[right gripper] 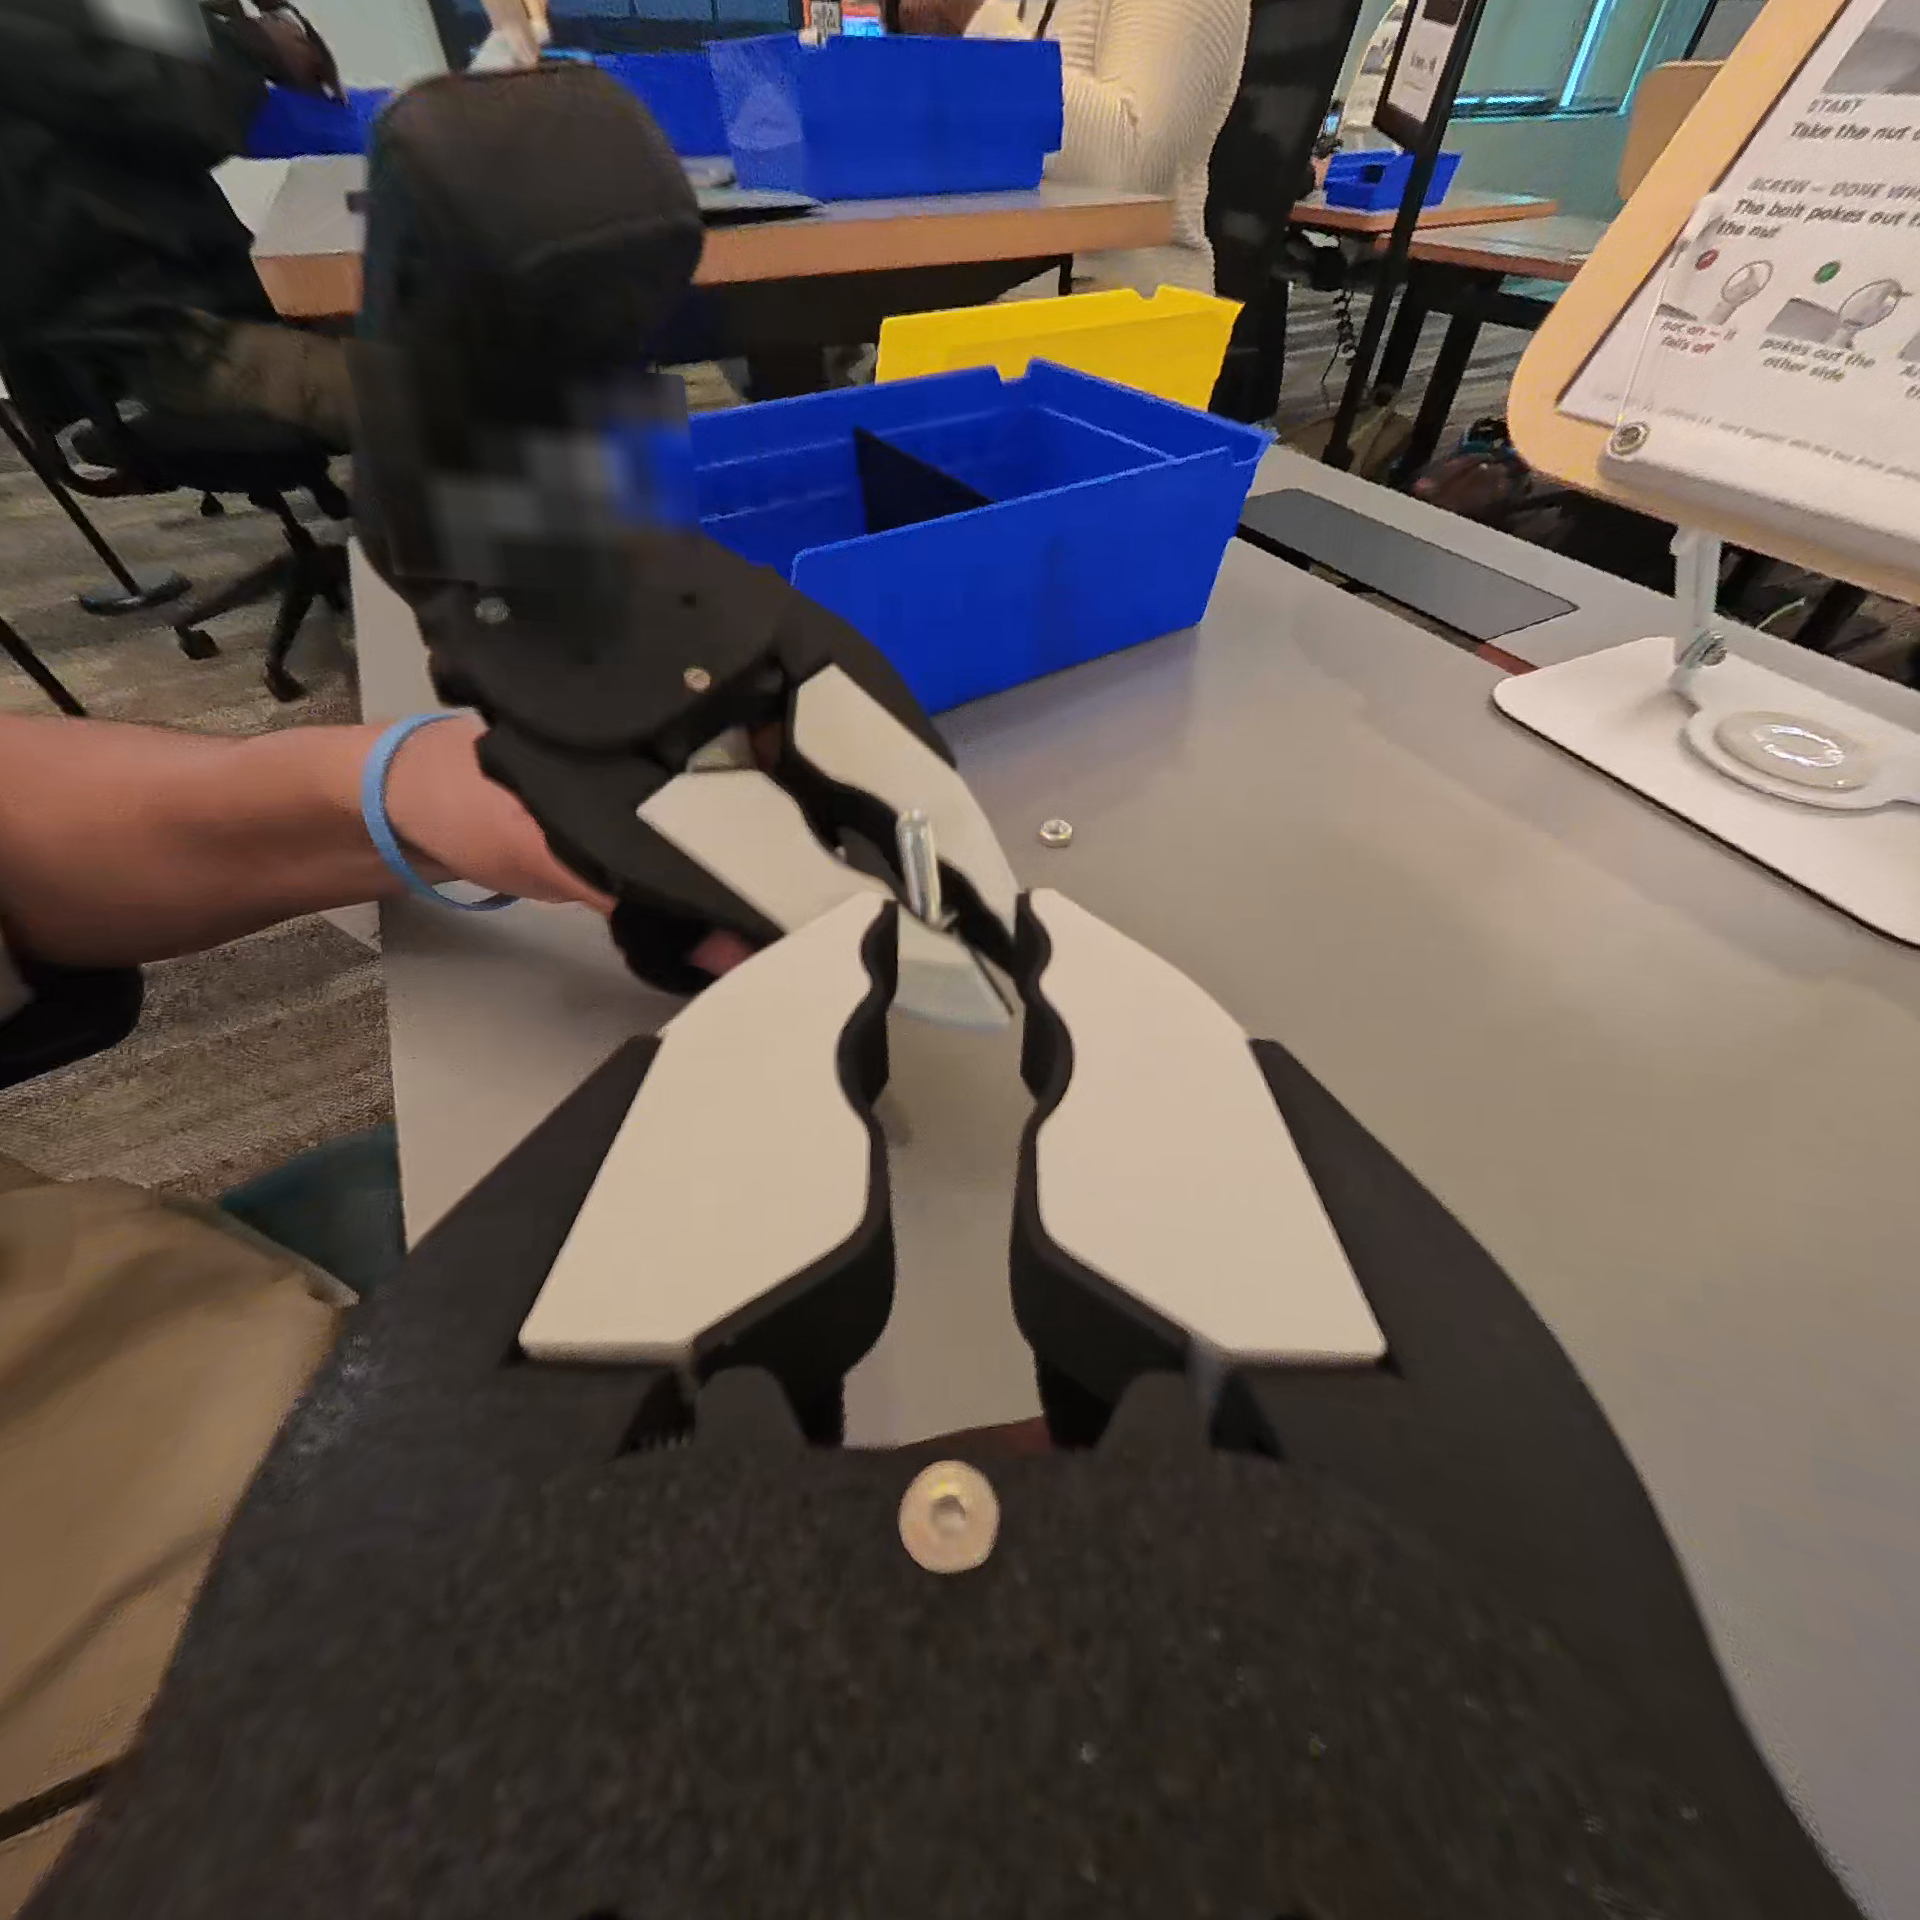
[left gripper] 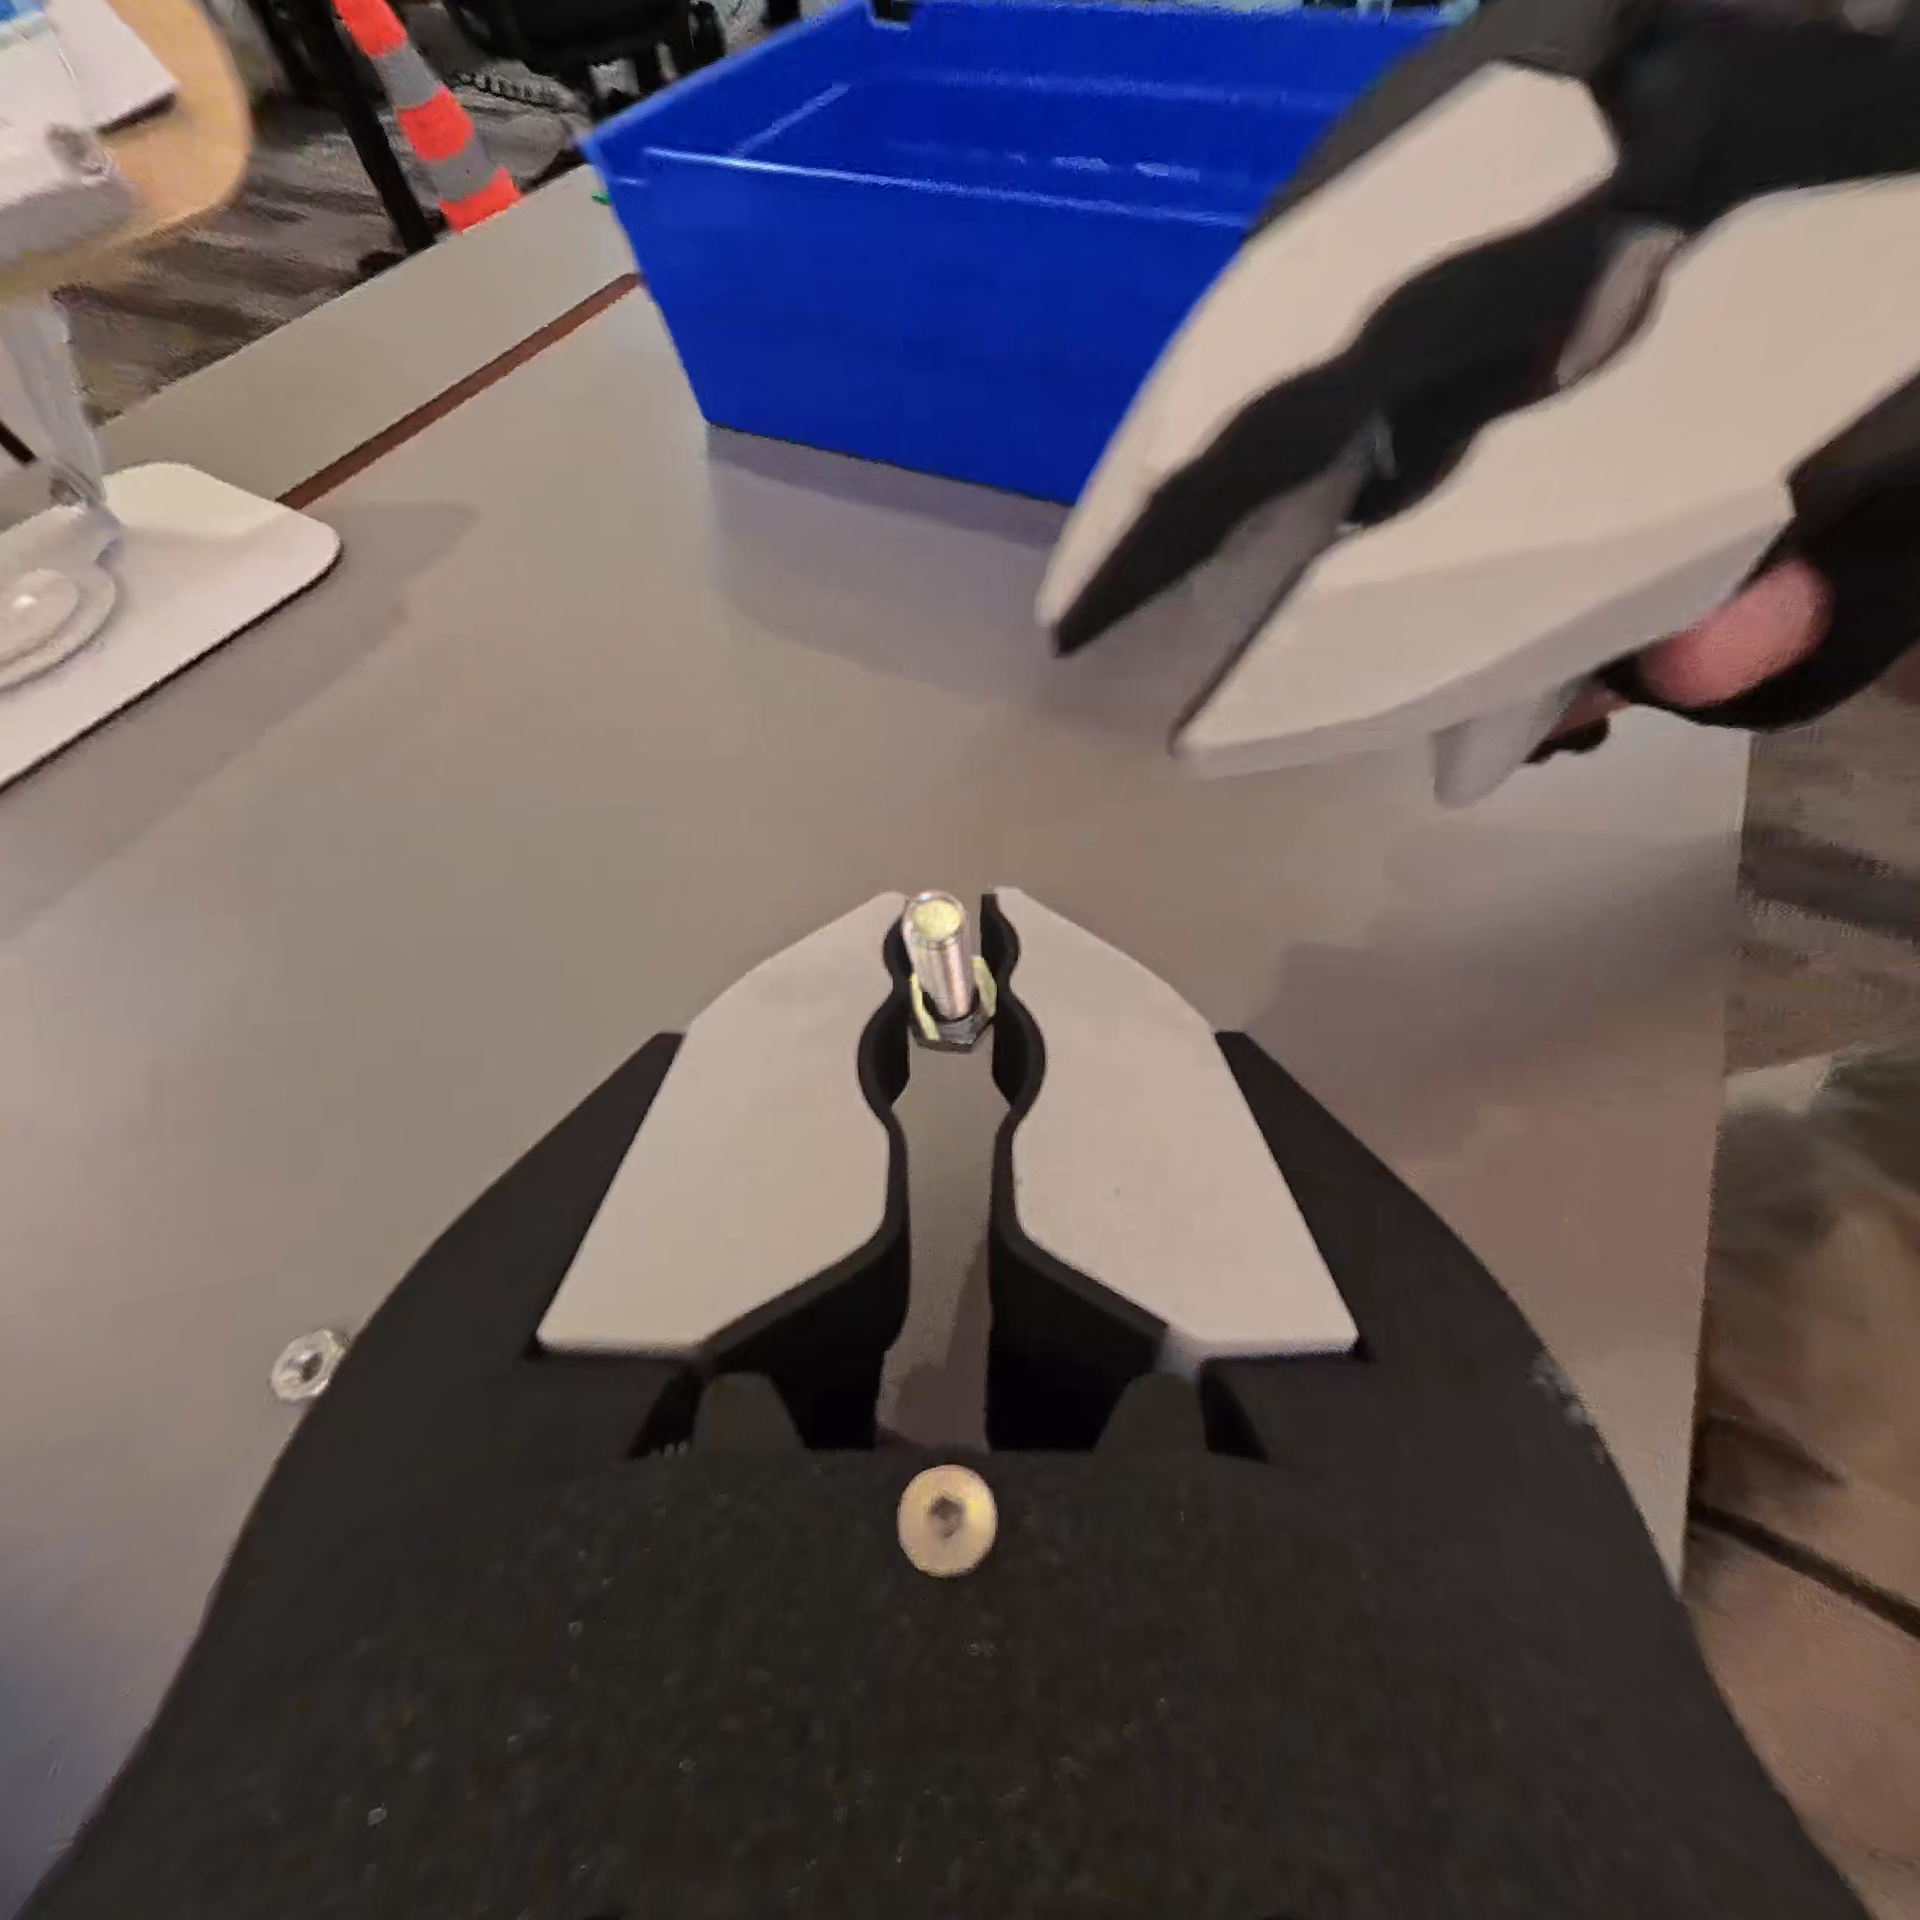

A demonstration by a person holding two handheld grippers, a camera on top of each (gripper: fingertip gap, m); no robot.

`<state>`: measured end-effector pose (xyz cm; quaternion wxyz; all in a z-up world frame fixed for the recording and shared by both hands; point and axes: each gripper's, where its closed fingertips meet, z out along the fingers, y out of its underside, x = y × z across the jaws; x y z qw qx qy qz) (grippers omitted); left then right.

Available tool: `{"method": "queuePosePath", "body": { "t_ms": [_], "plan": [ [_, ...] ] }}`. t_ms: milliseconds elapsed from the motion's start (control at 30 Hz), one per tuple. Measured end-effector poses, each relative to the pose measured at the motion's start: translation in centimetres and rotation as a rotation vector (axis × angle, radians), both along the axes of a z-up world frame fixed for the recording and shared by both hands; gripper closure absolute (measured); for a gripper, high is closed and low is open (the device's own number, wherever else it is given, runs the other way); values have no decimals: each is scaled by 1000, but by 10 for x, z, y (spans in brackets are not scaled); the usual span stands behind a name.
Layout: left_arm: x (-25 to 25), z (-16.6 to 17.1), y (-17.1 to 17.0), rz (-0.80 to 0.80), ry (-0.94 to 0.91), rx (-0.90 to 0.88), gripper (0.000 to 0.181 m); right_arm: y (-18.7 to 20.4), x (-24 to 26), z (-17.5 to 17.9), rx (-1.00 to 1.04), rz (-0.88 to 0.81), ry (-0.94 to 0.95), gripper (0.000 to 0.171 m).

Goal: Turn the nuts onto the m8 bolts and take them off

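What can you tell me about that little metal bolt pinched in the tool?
The bolt is a short, shiny silver metal piece with a smooth round shank, a flat end and a hexagonal head. The left gripper is shut on it near the head, so the shank sticks up free above the fingers, tilted slightly. No nut shows on the shank. It is held above the grey table; only the gripper touches it.

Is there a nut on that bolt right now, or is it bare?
Bare: the bolt, held by the left gripper, shows a plain shank with nothing threaded on. One loose nut lies on the table.
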<state>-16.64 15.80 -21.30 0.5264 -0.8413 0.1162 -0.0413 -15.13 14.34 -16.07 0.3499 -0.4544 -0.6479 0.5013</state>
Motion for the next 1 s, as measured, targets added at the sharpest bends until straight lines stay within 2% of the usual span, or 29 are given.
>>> {"method": "queuePosePath", "body": {
  "t_ms": [200, 300, 433, 500, 633, 833, 1000],
  "plan": [
    [25, -3, 1, -38, 75, -46, 171, -16, -1, -14, 69, 30, -50, 146],
    [29, 0, 1, -34, 118, -42, 170, -18, 0, -12, 121, 37, -25, 163],
    [29, 6, 0, -19, 136, -6, 170, -20, 3, -6, 134, 49, 15, 164],
    [30, 13, -2, -19, 130, 34, 169, -20, 4, 0, 58, 71, 37, 164],
    [28, 25, -12, -33, 77, 121, 153, -7, 13, 22, -194, 121, 100, 164],
    [41, 53, -28, -149, -162, 285, 134, 5, 27, 56, -589, 259, 202, 164],
    [46, 50, -25, -167, -154, 254, 130, -12, 24, 48, -575, 295, 172, 164]
  ]
}}
